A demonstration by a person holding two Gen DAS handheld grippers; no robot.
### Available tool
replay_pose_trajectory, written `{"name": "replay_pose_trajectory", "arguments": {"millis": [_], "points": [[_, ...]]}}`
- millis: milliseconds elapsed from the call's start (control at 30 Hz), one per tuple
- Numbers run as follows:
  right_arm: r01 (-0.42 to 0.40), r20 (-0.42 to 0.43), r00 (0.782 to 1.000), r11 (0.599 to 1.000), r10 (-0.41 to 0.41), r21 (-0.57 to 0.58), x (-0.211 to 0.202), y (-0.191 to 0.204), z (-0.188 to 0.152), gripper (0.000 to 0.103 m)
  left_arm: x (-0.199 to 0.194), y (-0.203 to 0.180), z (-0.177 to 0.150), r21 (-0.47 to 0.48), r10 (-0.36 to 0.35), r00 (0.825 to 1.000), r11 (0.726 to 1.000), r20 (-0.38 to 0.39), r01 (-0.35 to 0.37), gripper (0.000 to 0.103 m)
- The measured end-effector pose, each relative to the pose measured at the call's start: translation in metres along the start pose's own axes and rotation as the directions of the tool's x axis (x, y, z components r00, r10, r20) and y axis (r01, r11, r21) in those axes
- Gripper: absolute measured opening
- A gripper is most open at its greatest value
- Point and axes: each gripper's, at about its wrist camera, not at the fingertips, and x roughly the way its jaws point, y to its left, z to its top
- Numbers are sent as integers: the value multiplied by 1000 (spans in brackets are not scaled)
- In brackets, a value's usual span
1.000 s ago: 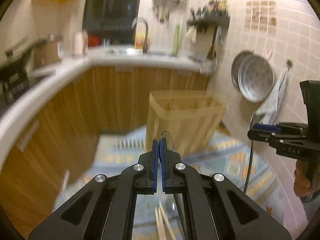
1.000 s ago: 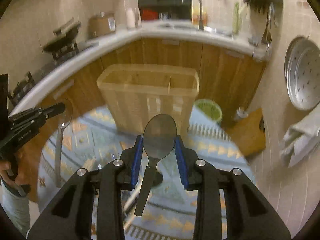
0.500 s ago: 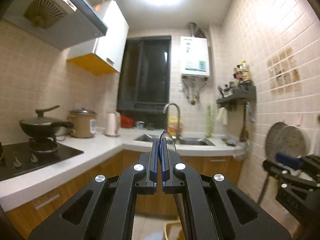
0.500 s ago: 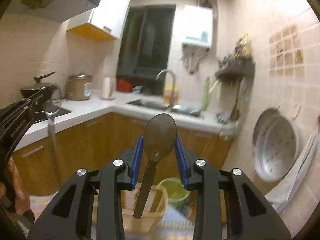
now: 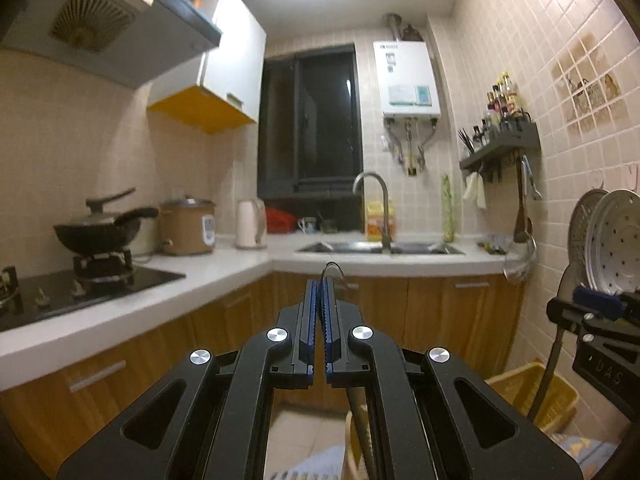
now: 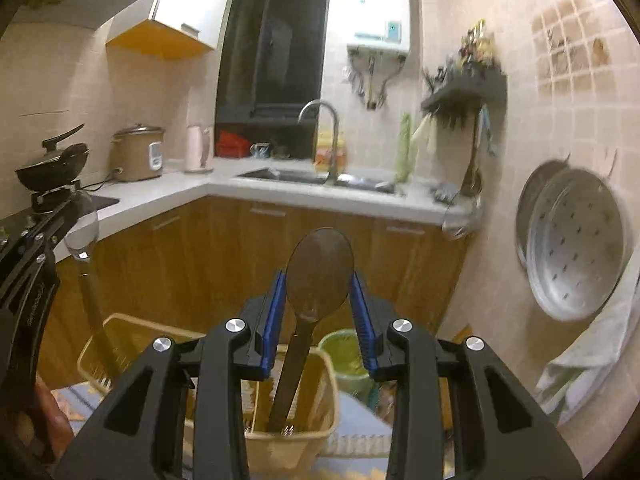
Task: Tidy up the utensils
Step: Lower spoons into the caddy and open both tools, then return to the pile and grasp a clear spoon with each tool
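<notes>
The left wrist view alone shows the whole stove side: a black wok (image 5: 102, 232) on the gas burner at middle left, the range hood (image 5: 100, 24) filling the upper left, and the spice shelf (image 5: 500, 146) at the right. There the left gripper (image 5: 320, 304) sits in the lower centre with its blue pads nearly touching, pinched on the thin edge of a spoon (image 5: 334, 270) whose bowl rim arcs just above the tips; its handle runs down under the right-hand jaw. The log's small rise says these jaws have just eased open a little, with the spoon between them.

The right wrist view alone shows the flat face of the second spoon (image 6: 320, 274), bowl up at lower centre, clamped by its two sides between the pads of the right gripper (image 6: 320, 300), the jaws at a moderate width. Its handle slopes down in front of a tan plastic basket (image 6: 296, 420) at the bottom. A green bin (image 6: 344, 356) stands just behind the basket, and the first spoon appears side-on at the left edge.

Counted: two grippers, two spoons, one basket, one faucet (image 5: 376, 204), one rice cooker (image 5: 188, 226), one kettle (image 5: 250, 224), two perforated steamer trays (image 6: 576, 244) hanging on the right wall.
</notes>
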Motion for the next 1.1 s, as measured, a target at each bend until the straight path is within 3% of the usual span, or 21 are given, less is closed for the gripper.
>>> {"name": "replay_pose_trajectory", "arguments": {"millis": [33,67,100,133,300,433,500,533,633,667,700,767,900,933,967,1000,1100], "points": [[-12,-17,1000,1000,12,4,-1,-1,-3,33,-3,6,0,-11,-31,999,999,-17,30,17],[-24,-30,999,1000,25,14,-5,-3,-7,42,-5,9,0,-23,-57,998,998,-29,57,31],[-36,-36,999,999,37,27,-9,-6,-9,48,-9,14,1,-32,-75,997,997,-34,73,36],[-45,-40,998,998,46,40,-15,-9,-11,54,-17,20,5,-43,-96,995,995,-37,95,38],[-91,-114,988,989,104,114,-40,-26,-16,54,-50,44,21,-71,-161,984,985,-81,156,41],[-109,-210,968,983,138,147,-66,-33,-20,54,-68,60,30,-95,-228,956,972,-186,213,46],[-113,-258,955,984,145,135,-75,-29,-21,54,-72,65,30,-108,-290,912,957,-289,270,46],[-117,-291,945,985,149,126,-80,-26,-23,54,-72,66,28,-117,-320,880,947,-351,298,46],[-153,-382,904,980,192,130,-87,-16,-31,54,-67,64,12,-150,-389,774,919,-500,365,46],[-160,-413,888,978,203,137,-86,-13,-34,54,-63,62,1,-175,-416,718,905,-559,388,46],[-171,-455,862,973,224,156,-85,-10,-39,54,-60,60,-10,-185,-427,675,897,-602,402,46],[-194,-513,815,961,268,195,-80,-6,-48,54,-57,52,-34,-157,-415,609,888,-675,432,46],[-200,-616,719,945,320,257,-62,0,-72,54,-50,33,-88,-99,-355,495,877,-793,470,46],[-197,-633,703,944,325,266,-58,0,-77,54,-49,28,-100,-91,-343,475,874,-810,477,46],[-190,-658,678,942,329,275,-52,2,-84,54,-48,24,-106,-81,-334,465,872,-820,483,46],[-185,-669,667,942,329,279,-49,1,-90,54,-48,19,-116,-60,-319,455,866,-832,496,46],[-168,-708,626,943,327,287,-37,2,-105,54,-47,7,-129,-16,-282,446,858,-849,513,46]]}}
